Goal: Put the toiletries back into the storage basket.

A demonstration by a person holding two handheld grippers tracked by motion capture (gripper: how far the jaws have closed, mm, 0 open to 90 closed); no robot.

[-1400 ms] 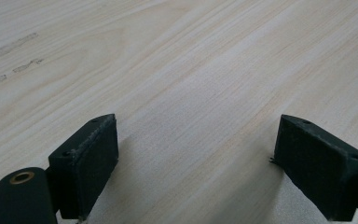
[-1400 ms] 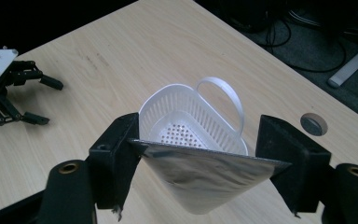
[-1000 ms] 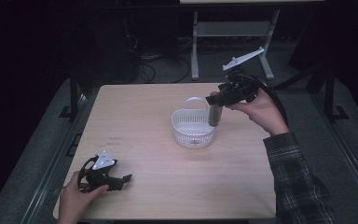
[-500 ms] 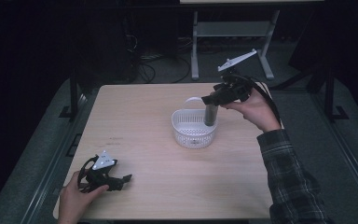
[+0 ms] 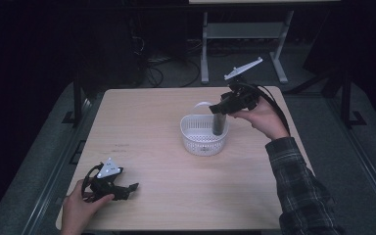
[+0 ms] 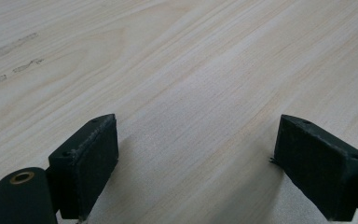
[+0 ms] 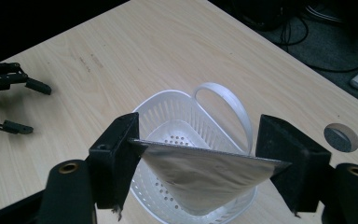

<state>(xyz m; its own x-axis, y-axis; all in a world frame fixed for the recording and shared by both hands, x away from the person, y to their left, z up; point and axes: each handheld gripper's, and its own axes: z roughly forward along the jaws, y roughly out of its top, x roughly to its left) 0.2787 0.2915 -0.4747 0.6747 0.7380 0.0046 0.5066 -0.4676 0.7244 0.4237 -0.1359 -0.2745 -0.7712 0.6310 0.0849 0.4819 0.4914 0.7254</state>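
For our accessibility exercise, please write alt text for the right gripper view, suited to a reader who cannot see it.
Black tongs grip a silvery foil pouch by its flat top edge, holding it over a white plastic basket with a loop handle, on a pale wooden table. The other tongs rest on the table at far left.

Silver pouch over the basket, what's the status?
Right tool clamped on the silver pouch, above the white basket. Left tool open, low over the table. Nothing in the way.

The right gripper (image 5: pixel 219 108) sank with the grey pouch (image 7: pixel 204 175) pinched between its jaws. The pouch's lower end came down inside the white basket (image 5: pixel 196 139). The hand (image 5: pixel 264 119) dropped slightly too.
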